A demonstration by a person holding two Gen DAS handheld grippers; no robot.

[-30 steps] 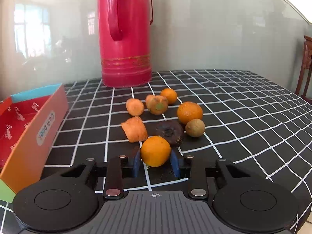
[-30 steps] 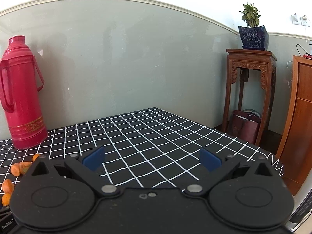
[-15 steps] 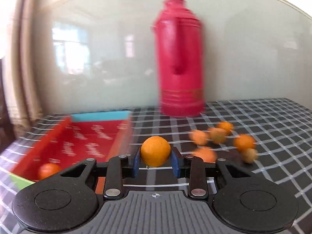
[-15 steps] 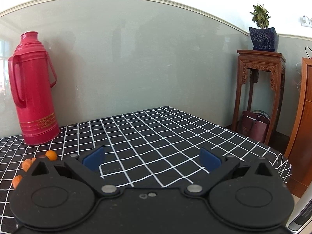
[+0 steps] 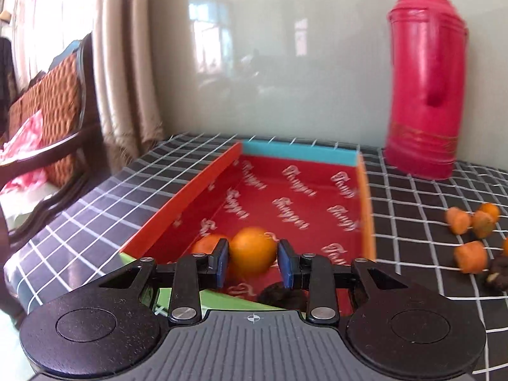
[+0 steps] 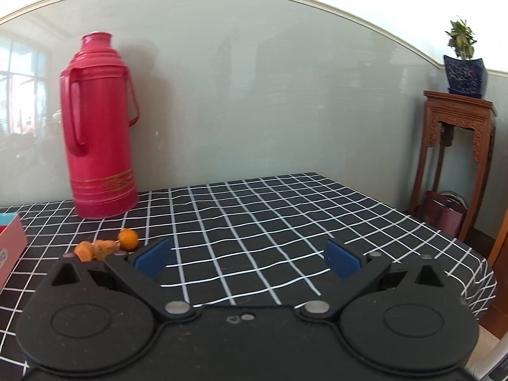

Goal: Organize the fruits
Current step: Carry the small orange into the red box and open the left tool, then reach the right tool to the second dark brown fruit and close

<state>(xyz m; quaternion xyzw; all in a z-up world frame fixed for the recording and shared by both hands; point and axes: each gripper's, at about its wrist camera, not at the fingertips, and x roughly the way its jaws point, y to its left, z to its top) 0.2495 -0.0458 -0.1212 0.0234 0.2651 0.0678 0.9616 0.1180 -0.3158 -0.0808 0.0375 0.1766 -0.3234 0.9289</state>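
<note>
Hovering over the near end of the red tray, the left gripper is carrying an orange between its blue pads, jaws clamped on the fruit though a thin gap is showing at the right pad, so the hold is looking light. A second orange fruit is already sitting in the tray just behind the left pad, and a dark fruit is lying low under the right finger. Risk: letting go from this height, the orange is likely rolling or bumping the fruit beside it, maybe hopping the low near wall. A slack grip could also be dropping it early. More fruit pieces are waiting on the checked tablecloth near the red thermos. The right gripper is idling with jaws wide apart, nothing between them, well away from the tray.
</note>
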